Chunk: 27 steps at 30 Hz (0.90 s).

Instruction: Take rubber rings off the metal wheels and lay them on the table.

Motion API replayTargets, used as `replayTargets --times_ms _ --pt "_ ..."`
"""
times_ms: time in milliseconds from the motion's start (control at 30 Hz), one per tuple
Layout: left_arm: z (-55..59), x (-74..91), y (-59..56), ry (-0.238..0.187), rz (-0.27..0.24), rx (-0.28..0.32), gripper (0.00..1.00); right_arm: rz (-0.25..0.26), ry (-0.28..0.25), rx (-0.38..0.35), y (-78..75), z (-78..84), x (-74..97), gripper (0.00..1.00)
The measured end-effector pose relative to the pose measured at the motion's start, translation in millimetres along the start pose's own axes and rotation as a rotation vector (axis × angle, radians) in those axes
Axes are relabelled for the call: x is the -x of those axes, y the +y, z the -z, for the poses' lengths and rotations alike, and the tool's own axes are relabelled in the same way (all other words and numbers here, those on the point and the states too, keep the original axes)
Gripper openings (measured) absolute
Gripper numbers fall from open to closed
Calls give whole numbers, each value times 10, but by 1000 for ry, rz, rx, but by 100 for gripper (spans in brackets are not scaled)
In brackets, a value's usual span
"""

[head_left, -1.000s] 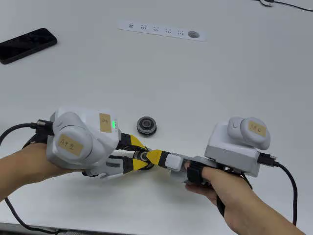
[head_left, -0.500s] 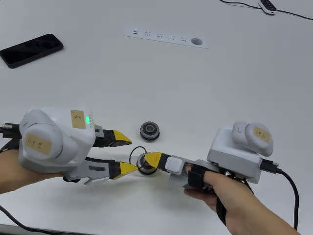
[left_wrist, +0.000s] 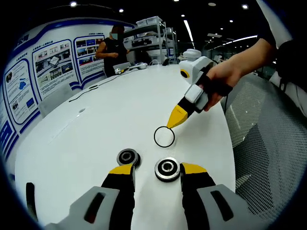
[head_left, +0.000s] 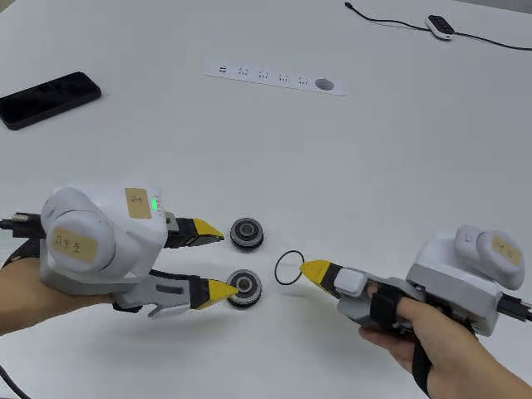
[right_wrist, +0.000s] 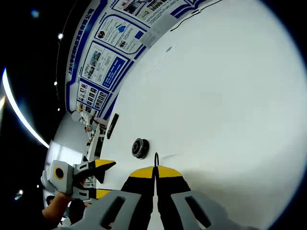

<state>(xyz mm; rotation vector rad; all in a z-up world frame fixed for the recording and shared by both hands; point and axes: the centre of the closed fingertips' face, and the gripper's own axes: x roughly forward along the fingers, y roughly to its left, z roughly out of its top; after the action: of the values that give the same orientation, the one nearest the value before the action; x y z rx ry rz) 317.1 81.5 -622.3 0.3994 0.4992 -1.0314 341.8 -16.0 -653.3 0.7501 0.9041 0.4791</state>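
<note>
Item: ring (head_left: 289,268), thin, black, free of both wheels, lower centre of the head view, pinched at its right edge by the right gripper (head_left: 314,270), jaws closed narrow on it; the right gripper view shows it edge-on as a dark line (right_wrist: 156,162) rising from between the shut yellow tips; whether it rests on the table (head_left: 374,166) or hangs just above cannot be told. Near wheel (head_left: 244,286), dark with a metal hub, flat on the table just left of the ring and apart from it, its left side just beside the lower yellow tip of the left gripper (head_left: 214,260). Far wheel (head_left: 247,233), same kind, directly above the near wheel in the frame, just right of the upper tip. Left gripper: jaws spread wide, holding nothing; in its own view the near wheel (left_wrist: 167,168) sits between the two tips, nearer the right-hand one, with the far wheel (left_wrist: 128,156) to its upper left and the ring (left_wrist: 164,136) beyond. Each gripper is held in a hand at the bottom edge. Phone (head_left: 48,98), black, upper left. Power strip (head_left: 274,76), white, upper centre. Small remote (head_left: 439,26) on a dark cable, upper right
</note>
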Motion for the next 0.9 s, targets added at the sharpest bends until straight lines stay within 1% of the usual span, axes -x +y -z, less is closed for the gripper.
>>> replayTargets --times_ms 33,67,100,133,233,300,367,433,500,633,667,733,767,833,900 --pt "27 -17 -20 20 10 -1 38 9 2 4 -38 0 10 2" --pt "48 -28 -32 31 14 -10 38 30 4 10 -94 -1 20 2" --pt "55 -49 -46 33 15 -21 39 72 -2 20 -185 -10 42 2" --pt "68 -57 -52 37 18 -16 38 78 -2 29 -211 -13 50 2" --pt "83 -72 -65 42 24 -12 39 94 -9 26 -271 -24 73 2" --pt "78 -73 -59 33 25 -15 39 110 -20 33 -303 -44 79 2" --pt "89 -81 -38 38 24 -19 39 125 -24 45 -327 -53 86 2" --pt "101 -87 -20 40 22 -17 39 137 -34 63 -341 -73 91 2" --pt "100 -90 -15 40 21 -18 39 167 -41 106 -385 -98 106 3" --pt "106 -94 -13 44 24 -28 38 182 -43 121 -422 -114 121 8" --pt "115 -96 -10 46 24 -31 38 184 -53 134 -423 -133 131 9" --pt "120 -99 -4 46 24 -31 38 187 -77 139 -417 -175 159 9" --pt "116 -103 -3 44 25 -30 38 180 -101 135 -397 -213 177 9" --pt "109 -117 -2 43 27 -29 37 183 -136 134 -390 -275 211 11" --pt "110 -137 2 45 29 -32 37 171 -151 143 -366 -311 233 12"
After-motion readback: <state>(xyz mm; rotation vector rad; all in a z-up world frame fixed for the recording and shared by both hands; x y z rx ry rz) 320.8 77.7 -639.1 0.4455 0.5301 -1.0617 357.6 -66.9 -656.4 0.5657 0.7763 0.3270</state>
